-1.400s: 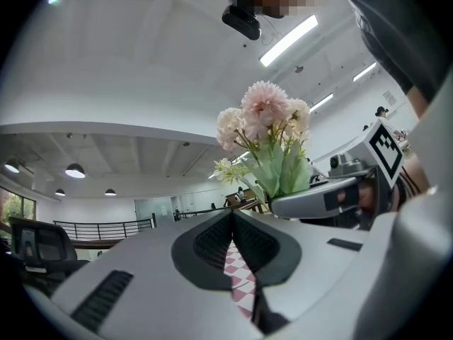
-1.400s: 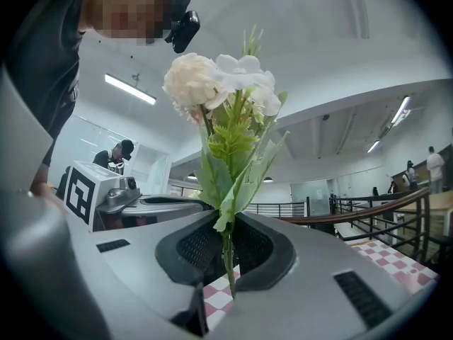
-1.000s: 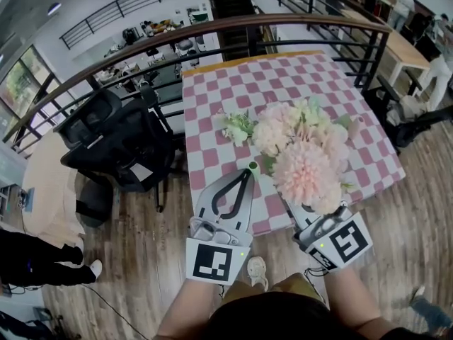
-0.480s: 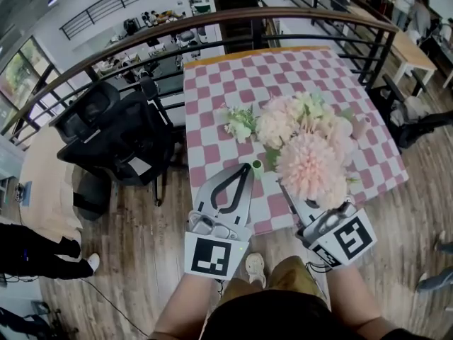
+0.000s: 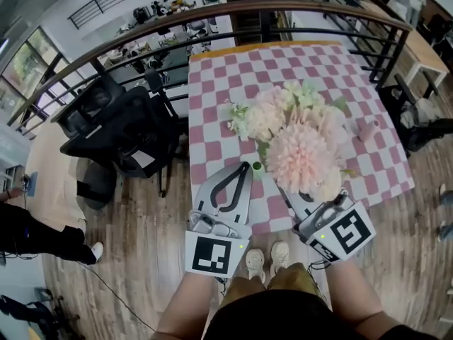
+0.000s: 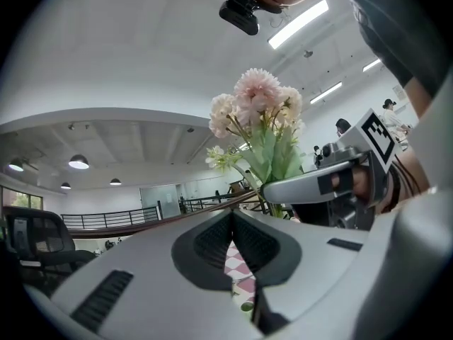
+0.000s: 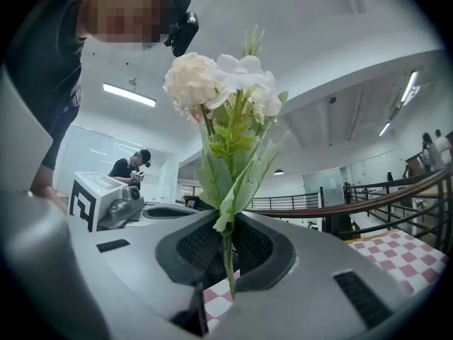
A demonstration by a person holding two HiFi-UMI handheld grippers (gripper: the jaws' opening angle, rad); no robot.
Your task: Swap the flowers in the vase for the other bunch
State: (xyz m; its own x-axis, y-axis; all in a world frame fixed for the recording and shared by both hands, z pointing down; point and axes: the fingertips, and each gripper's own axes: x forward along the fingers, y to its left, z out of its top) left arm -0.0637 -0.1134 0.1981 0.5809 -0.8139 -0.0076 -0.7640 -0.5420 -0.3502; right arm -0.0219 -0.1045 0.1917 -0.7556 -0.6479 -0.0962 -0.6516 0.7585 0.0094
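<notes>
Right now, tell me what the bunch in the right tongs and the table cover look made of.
The bunch: likely artificial, with fabric petals and matte plastic leaves; the leaves look flat and uniform. The table cover: probably woven cloth, matte, in pink-and-white checks; it hangs over the table edge without glare.

My left gripper (image 5: 247, 168) and right gripper (image 7: 225, 234) were pale grey with dark ribbed pads (image 6: 212, 243). Behind each one's jaws sat a white cube (image 5: 212, 259) bearing black square markers. I wore olive trousers (image 5: 287, 278) and pale shoes (image 5: 257, 265).
</notes>
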